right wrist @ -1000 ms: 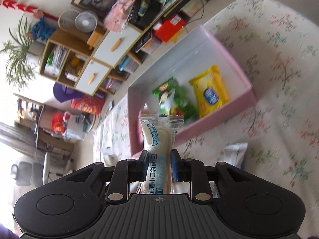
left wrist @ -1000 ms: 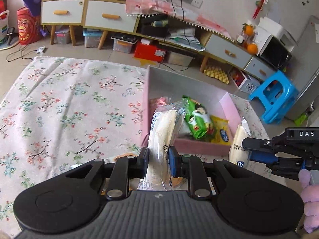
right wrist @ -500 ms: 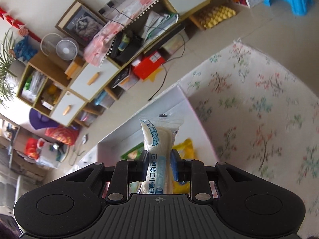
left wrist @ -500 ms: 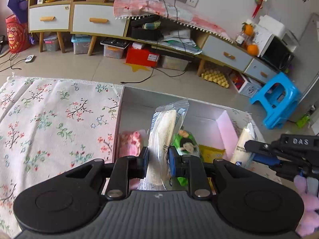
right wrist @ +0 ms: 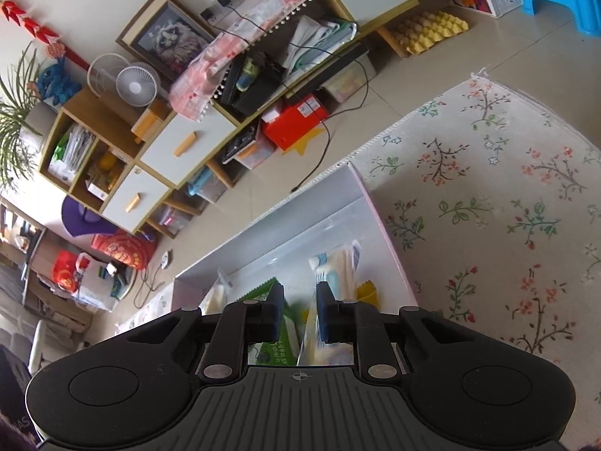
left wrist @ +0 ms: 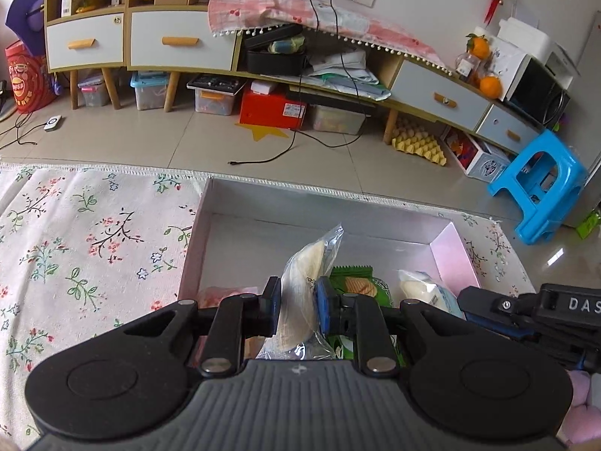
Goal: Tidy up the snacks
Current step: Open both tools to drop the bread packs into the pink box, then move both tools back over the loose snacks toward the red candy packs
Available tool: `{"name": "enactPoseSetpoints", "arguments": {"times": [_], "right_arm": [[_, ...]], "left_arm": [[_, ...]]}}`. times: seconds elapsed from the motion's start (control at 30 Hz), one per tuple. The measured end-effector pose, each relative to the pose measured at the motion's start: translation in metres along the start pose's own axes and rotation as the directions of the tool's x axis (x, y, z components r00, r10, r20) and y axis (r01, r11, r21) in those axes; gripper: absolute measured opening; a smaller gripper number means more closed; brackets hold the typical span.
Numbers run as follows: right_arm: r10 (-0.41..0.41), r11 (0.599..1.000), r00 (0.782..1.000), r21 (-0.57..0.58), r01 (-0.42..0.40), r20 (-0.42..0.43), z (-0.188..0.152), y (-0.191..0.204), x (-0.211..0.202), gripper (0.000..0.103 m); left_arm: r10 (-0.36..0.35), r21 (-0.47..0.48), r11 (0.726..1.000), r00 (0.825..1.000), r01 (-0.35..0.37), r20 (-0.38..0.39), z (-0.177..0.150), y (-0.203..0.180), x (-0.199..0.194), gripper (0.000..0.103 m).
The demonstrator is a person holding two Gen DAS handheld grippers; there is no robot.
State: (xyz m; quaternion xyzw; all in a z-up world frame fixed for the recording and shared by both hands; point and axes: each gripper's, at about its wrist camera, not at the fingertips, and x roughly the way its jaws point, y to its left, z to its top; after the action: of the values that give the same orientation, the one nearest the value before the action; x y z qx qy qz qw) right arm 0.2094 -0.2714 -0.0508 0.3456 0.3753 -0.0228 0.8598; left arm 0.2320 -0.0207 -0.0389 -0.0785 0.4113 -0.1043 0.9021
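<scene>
A pink-walled box [left wrist: 452, 251] lies on a floral cloth [left wrist: 86, 233]. In it are a green snack bag [left wrist: 357, 285], a pink packet [left wrist: 214, 295] and a yellow bag [right wrist: 366, 287]. My left gripper [left wrist: 298, 302] hangs over the box with its jaws slightly apart around a clear-wrapped bread roll [left wrist: 304, 267], which tilts to the right. My right gripper [right wrist: 299, 302] is open over the box [right wrist: 379, 218]. A blue-and-white wrapped roll [right wrist: 338, 263] lies in the box just beyond its fingertips, loose. That roll [left wrist: 424, 289] and the right gripper [left wrist: 526, 308] show in the left wrist view.
The cloth [right wrist: 488, 206] spreads to both sides of the box. Beyond its far edge is tiled floor with a black cable [left wrist: 285, 150], a low cabinet with drawers [left wrist: 180, 45], a red box [left wrist: 272, 109] and a blue stool [left wrist: 541, 184].
Both grippers moved forward over the box. The right gripper opened and its wrapped roll dropped into the box. The left jaws have loosened and the bread roll tilts.
</scene>
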Motion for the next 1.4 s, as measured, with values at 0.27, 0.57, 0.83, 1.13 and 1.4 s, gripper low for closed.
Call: {"name": "enactPoseSetpoints", "arguments": {"times": [0.27,0.57,0.83,1.13,1.4], "right_arm": [[0.009,1.000,1.000,-0.011,-0.010,-0.005,0.000,0.003,-0.004,0.023],[-0.009,1.000,1.000,-0.008,0.009,-0.017,-0.001,0.008,-0.017,0.038],[-0.022,1.000,1.000,-0.021,0.022,-0.018,-0.008,0.021,-0.046,0.059],[-0.041,0.993,0.998,-0.114,0.036,-0.042,-0.028,0.048,-0.080,0.081],[-0.069,0.970,0.994,-0.240,0.047,-0.085,-0.065,0.059,-0.097,0.084]], "left_arm": [[-0.005,0.007,1.000,1.000,0.004,0.026,0.001,-0.002,-0.002,0.028],[0.008,0.041,0.999,0.999,-0.010,0.052,0.002,-0.004,-0.021,0.058],[0.015,0.050,0.999,0.999,-0.017,0.046,-0.007,-0.001,-0.049,0.073],[0.061,0.105,0.992,0.997,-0.067,0.057,-0.021,-0.001,-0.085,0.090],[0.081,0.153,0.984,0.996,-0.087,0.044,-0.049,0.005,-0.110,0.098]]}}
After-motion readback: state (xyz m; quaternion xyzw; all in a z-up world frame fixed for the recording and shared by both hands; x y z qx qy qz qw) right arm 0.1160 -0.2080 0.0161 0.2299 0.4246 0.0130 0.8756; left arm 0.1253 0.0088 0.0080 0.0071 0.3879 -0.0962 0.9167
